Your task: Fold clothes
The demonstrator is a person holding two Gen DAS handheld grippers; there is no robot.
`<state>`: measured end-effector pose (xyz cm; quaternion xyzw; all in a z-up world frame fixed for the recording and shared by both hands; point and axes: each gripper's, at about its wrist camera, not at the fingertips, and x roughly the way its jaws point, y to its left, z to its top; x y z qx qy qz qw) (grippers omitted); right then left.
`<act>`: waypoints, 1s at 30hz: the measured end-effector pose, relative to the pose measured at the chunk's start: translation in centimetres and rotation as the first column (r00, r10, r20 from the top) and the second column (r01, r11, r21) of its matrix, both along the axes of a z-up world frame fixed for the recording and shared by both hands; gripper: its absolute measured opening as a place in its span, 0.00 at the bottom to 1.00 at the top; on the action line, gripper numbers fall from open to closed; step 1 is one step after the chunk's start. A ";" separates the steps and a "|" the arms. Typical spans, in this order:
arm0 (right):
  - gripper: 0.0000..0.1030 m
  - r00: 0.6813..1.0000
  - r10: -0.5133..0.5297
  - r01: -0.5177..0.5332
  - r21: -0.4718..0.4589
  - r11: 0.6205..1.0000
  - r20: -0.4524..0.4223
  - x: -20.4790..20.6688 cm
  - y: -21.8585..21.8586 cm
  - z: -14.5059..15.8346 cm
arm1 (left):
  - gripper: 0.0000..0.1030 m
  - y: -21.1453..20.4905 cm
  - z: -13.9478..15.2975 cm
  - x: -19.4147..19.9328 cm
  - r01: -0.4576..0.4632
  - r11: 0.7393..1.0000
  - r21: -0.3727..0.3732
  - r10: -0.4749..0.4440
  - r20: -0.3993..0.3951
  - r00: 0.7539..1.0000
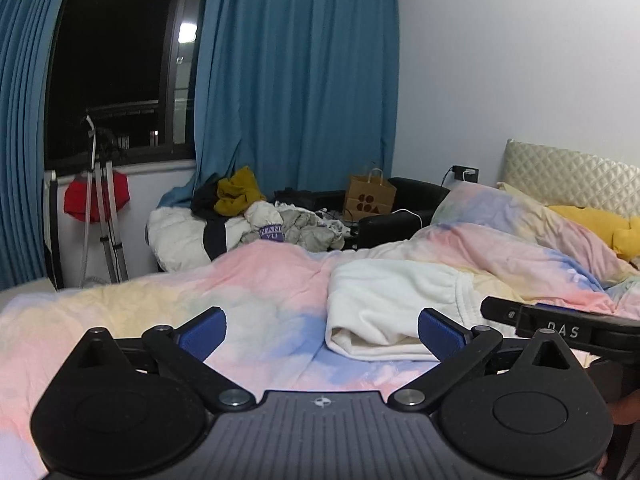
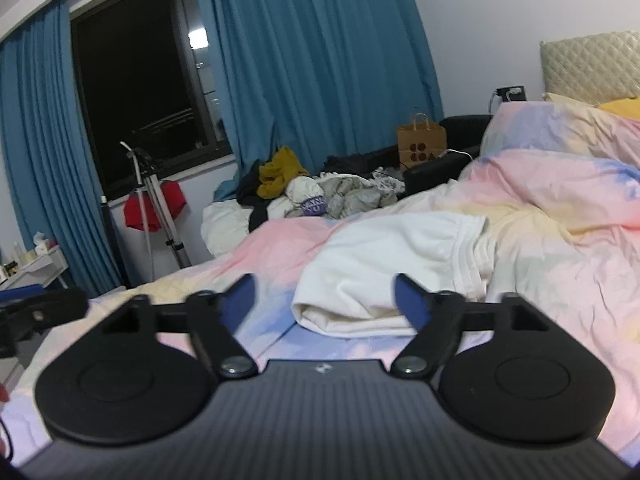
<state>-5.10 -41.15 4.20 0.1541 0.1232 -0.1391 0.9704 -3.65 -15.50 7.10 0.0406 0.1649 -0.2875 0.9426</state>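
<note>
A folded white fleece garment lies on the pastel tie-dye duvet, its ribbed cuff end toward the right. My left gripper hovers above the duvet just short of the garment's near edge, jaws wide open, nothing between the blue pads. In the right wrist view the same white garment lies ahead, and my right gripper is open and empty above its near folded edge. The right gripper's black body shows at the right of the left wrist view; the left gripper's body shows at the left edge of the right wrist view.
A pile of unfolded clothes with a mustard piece lies beyond the bed by the blue curtains. A brown paper bag stands on a black seat. Pastel pillows and a quilted headboard are at right; a tripod at left.
</note>
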 end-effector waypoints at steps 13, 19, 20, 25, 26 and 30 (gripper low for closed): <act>0.88 0.999 -0.030 0.027 -0.070 0.997 -0.036 0.0 1.9 -2.9 | 1.00 1.6 -2.9 1.4 -0.014 1.000 0.006 0.015 -0.059 0.998; 0.88 0.997 -0.056 0.051 -0.085 0.995 -0.056 0.4 2.1 -3.0 | 1.00 1.1 -2.8 1.6 -0.012 1.000 0.025 0.013 -0.052 0.999; 0.88 0.997 -0.058 0.053 -0.087 0.995 -0.057 0.4 2.2 -3.0 | 1.00 1.1 -2.8 1.6 -0.013 1.000 0.026 0.015 -0.056 0.998; 0.88 0.996 -0.065 0.059 -0.098 0.993 -0.058 0.4 2.6 -3.1 | 1.00 0.9 -2.7 1.7 -0.017 0.999 0.043 0.019 -0.052 0.998; 0.88 0.996 -0.065 0.059 -0.099 0.993 -0.060 0.4 2.6 -3.1 | 1.00 0.9 -2.8 1.6 -0.017 0.999 0.044 0.019 -0.051 0.999; 0.88 0.995 -0.068 0.061 -0.105 0.993 -0.066 0.4 2.8 -3.0 | 1.00 0.6 -2.9 1.5 -0.015 0.998 0.058 0.018 -0.044 0.999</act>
